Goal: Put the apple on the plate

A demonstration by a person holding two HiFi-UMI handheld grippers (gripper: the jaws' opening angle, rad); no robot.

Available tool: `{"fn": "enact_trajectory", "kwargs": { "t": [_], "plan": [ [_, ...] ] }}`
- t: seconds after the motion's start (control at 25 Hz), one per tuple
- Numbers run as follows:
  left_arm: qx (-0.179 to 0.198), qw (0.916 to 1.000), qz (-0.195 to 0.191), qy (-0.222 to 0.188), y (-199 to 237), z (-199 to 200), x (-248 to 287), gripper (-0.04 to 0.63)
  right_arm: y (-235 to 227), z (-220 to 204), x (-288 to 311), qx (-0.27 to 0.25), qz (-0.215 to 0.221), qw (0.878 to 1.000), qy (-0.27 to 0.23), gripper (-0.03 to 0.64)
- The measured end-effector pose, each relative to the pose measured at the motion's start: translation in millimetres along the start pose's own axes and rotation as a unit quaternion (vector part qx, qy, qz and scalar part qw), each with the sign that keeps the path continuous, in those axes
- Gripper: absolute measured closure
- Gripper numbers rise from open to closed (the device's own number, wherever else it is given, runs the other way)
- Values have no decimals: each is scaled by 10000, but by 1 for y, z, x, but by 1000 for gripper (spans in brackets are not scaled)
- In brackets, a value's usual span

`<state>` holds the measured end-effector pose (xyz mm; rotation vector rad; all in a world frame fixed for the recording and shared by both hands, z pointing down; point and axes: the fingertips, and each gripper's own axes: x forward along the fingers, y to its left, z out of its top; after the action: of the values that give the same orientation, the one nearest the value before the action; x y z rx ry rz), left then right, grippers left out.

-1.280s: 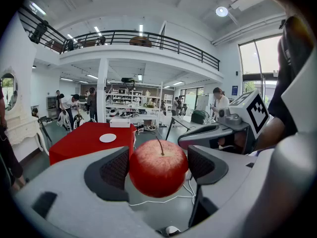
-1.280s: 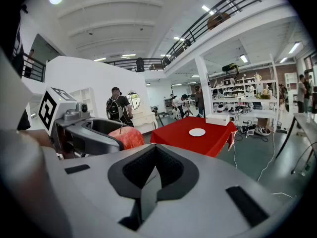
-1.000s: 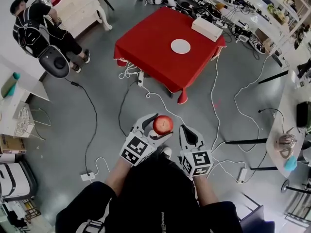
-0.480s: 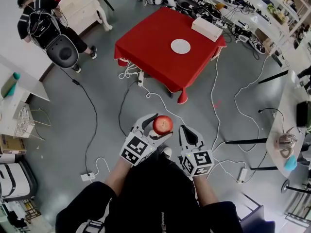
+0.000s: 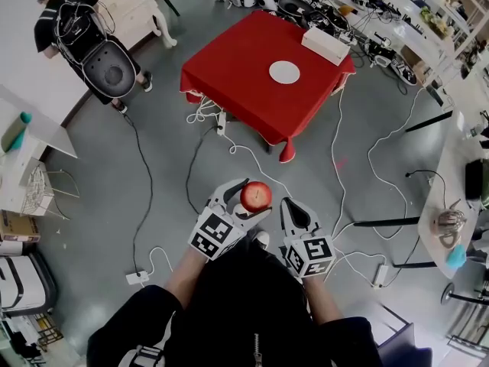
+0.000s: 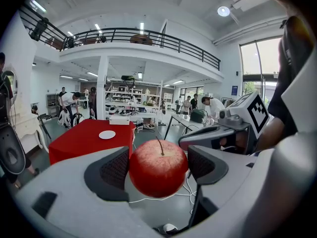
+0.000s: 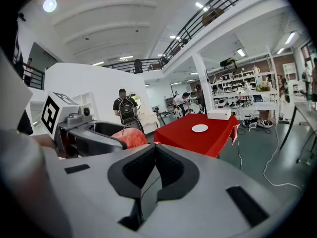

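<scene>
A red apple (image 5: 256, 196) with a stem sits between the pads of my left gripper (image 5: 246, 199), which is shut on it and held above the grey floor. The left gripper view shows the apple (image 6: 158, 168) filling the gap between the dark pads. My right gripper (image 5: 292, 209) hangs just to the right of it, shut with nothing in it; its pads (image 7: 171, 170) meet. The white plate (image 5: 284, 73) lies on the red-clothed table (image 5: 237, 75) well ahead. It also shows small as the plate (image 6: 107, 134) and the plate (image 7: 200, 128) in both gripper views.
A white box (image 5: 325, 45) sits on the table's far corner. Cables (image 5: 237, 150) and a power strip (image 5: 138, 278) lie across the floor between me and the table. A person (image 5: 72, 33) with a backpack stands at far left. Desks and shelves line the edges.
The person at far left has walked a little further up and right. Both grippers and the apple have held still.
</scene>
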<state>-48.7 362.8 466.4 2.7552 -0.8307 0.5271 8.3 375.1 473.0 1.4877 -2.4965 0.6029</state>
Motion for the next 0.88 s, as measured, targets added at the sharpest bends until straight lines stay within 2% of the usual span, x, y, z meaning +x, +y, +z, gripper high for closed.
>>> {"fn": "enact_trajectory", "kwargs": {
  "t": [0.88],
  "plan": [
    [-32, 9999, -133, 14, 0, -2, 10, 221, -9, -1, -3, -1, -151, 9999, -2, 606]
  ]
}}
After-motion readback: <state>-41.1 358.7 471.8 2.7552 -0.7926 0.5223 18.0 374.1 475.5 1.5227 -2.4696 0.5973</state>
